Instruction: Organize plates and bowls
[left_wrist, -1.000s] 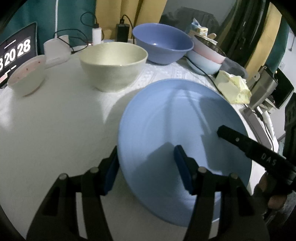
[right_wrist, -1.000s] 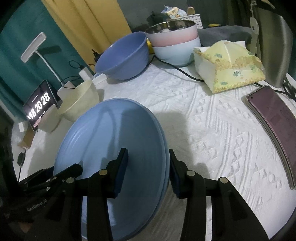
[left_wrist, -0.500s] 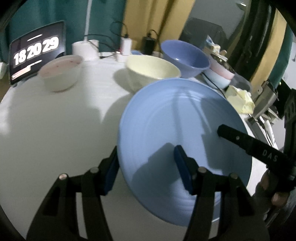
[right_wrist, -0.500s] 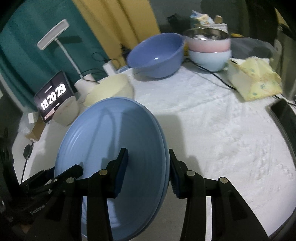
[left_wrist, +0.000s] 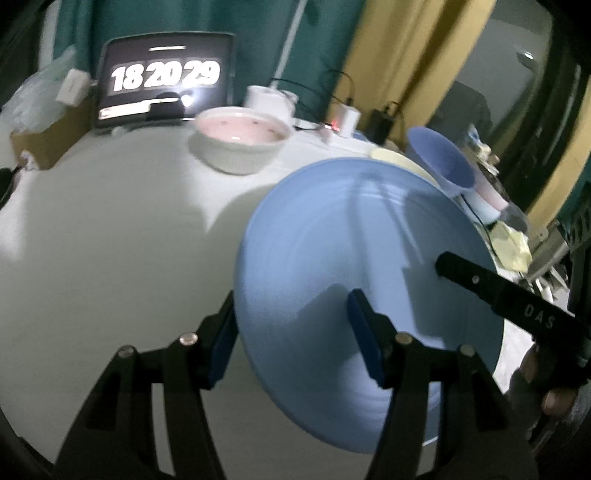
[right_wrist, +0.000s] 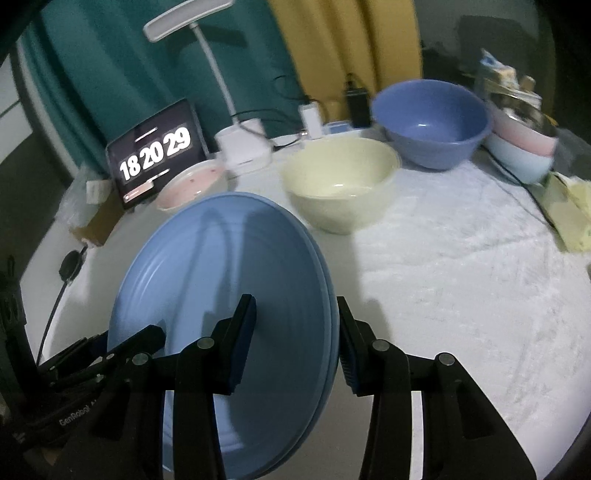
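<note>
A large blue plate (left_wrist: 351, 240) hangs tilted above the white table (left_wrist: 110, 240), held at opposite rims. My left gripper (left_wrist: 291, 310) is shut on its near-left rim, one pad on the plate's face and one beneath. On the other rim my right gripper (right_wrist: 295, 306) is shut on the blue plate (right_wrist: 221, 277), where a second rim edge shows just under the first. A white bowl with a pink inside (left_wrist: 240, 142) stands behind the plate. The cream bowl (right_wrist: 340, 181), the blue bowl (right_wrist: 430, 122) and a stack of pink and pale blue bowls (right_wrist: 521, 147) stand further right.
A tablet showing a clock (left_wrist: 166, 81) leans at the table's back left, beside a cardboard box. A white desk lamp (right_wrist: 207, 44), chargers and cables line the back edge. A yellow tissue pack (right_wrist: 569, 206) lies at the right. A person's hand (left_wrist: 546, 384) holds the right gripper.
Both grippers have carried the plate leftward across the table. The pink-inside bowl and the clock have come to the centre of the left view; the cream and blue bowls slid right.
</note>
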